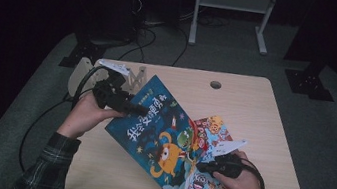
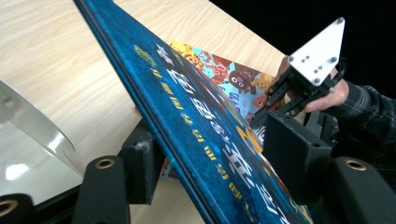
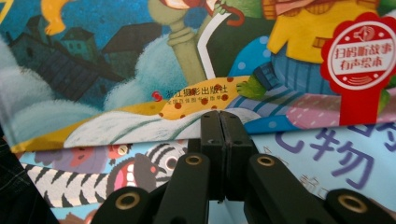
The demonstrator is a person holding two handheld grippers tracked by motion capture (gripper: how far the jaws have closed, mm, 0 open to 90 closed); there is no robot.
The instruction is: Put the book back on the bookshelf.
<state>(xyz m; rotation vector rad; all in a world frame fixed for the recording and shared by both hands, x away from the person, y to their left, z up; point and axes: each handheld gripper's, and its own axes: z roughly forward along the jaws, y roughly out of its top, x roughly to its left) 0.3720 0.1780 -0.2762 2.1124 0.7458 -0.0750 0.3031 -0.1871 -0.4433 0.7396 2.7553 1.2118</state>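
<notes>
Left gripper [image 1: 126, 107] clamped on top edge of large blue illustrated hardcover book [image 1: 160, 136], book tilted between its fingers, right gripper [image 1: 202, 166] closed at book's lower edge, over colourful picture book [image 1: 214, 131] beneath

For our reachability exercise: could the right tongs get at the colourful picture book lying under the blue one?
Probably yes: the right tongs, jaws shut, sit at the lower colourful picture book, whose near edge pokes out beneath the blue picture book.

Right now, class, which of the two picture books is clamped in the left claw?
The dark blue book on top, with the orange monster: the left claw grips its edge, tilting it. The paler, multicoloured book lies flat beneath.
</notes>
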